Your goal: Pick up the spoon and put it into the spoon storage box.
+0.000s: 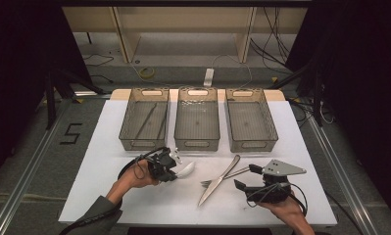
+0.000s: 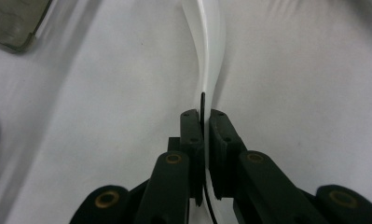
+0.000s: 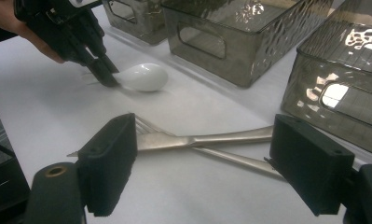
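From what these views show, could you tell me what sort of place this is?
Probably a lab recording station, not a kitchen: a white table with three matching bins, loose cables on the floor, and handheld grippers, the left gripper shut on a white spoon.

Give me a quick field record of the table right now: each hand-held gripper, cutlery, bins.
left hand-held gripper: shut on white spoon at its handle
right hand-held gripper: open, jaws either side of the crossed cutlery, not gripping
knife: flat on table, crossing fork
bins: three in a row; left bin holds thin dark sticks, middle bin and right bin look empty
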The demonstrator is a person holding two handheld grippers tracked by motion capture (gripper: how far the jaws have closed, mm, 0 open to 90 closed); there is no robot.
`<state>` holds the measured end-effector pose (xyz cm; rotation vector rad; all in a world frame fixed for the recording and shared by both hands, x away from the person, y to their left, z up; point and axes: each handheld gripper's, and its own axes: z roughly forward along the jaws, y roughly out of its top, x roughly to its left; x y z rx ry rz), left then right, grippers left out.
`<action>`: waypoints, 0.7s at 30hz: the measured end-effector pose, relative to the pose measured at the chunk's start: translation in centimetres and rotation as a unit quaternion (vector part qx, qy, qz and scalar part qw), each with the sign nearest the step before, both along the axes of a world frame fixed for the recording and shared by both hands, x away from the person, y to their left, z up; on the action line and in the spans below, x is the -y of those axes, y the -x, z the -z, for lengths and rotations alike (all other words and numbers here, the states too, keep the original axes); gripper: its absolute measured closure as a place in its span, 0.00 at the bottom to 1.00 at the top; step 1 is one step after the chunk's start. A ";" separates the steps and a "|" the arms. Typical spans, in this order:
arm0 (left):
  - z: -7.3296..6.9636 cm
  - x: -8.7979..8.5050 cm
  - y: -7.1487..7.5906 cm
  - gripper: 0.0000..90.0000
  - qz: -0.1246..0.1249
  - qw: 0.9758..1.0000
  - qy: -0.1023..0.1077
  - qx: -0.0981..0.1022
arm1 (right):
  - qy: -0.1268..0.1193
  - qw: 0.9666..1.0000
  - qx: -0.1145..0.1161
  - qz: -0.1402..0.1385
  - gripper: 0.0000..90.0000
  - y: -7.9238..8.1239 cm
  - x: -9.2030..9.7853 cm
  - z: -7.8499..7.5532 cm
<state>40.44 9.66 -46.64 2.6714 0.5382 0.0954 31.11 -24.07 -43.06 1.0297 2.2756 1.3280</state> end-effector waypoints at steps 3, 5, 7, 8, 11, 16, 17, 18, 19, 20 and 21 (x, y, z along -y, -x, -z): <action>-0.1 0.1 0.1 0.95 0.001 1.000 -0.006 0.004 | 0.001 1.000 0.000 0.000 0.27 0.0 0.0 0.0; -0.1 0.1 0.1 0.95 -0.001 1.000 -0.005 0.003 | 0.001 1.000 0.000 0.000 0.27 0.0 0.0 0.0; -0.1 0.1 0.1 0.95 -0.002 1.000 -0.004 0.005 | 0.000 1.000 0.000 0.000 0.27 0.0 0.0 0.0; -0.1 0.1 0.1 0.95 -0.005 1.000 -0.002 0.006 | 0.000 1.000 0.001 0.000 0.27 0.0 0.0 0.0; -0.5 -0.1 0.0 0.95 -0.013 1.000 0.011 0.002 | 0.000 1.000 0.000 0.000 0.27 0.0 0.0 0.0; -1.2 -0.5 -0.2 0.95 -0.020 0.999 0.034 0.007 | 0.000 1.000 0.001 0.002 0.27 0.0 0.1 0.0; -1.3 -0.5 -0.2 0.95 -0.022 0.999 0.039 0.006 | 0.000 1.000 0.000 0.002 0.27 0.0 0.1 0.0; -1.4 -0.6 -0.2 0.95 -0.022 0.999 0.042 0.007 | 0.001 1.000 0.001 0.002 0.27 0.0 0.1 0.0; -1.5 -0.7 -0.2 0.95 -0.024 0.999 0.046 0.009 | 0.000 1.000 0.000 0.002 0.27 0.0 0.0 0.0; -1.6 -0.7 -0.2 0.95 -0.025 0.998 0.051 0.006 | 0.000 1.000 0.000 0.002 0.27 0.0 0.0 0.0; -1.7 -0.7 -0.2 0.95 -0.029 0.998 0.059 0.000 | 0.001 1.000 0.001 0.001 0.27 0.0 0.0 0.0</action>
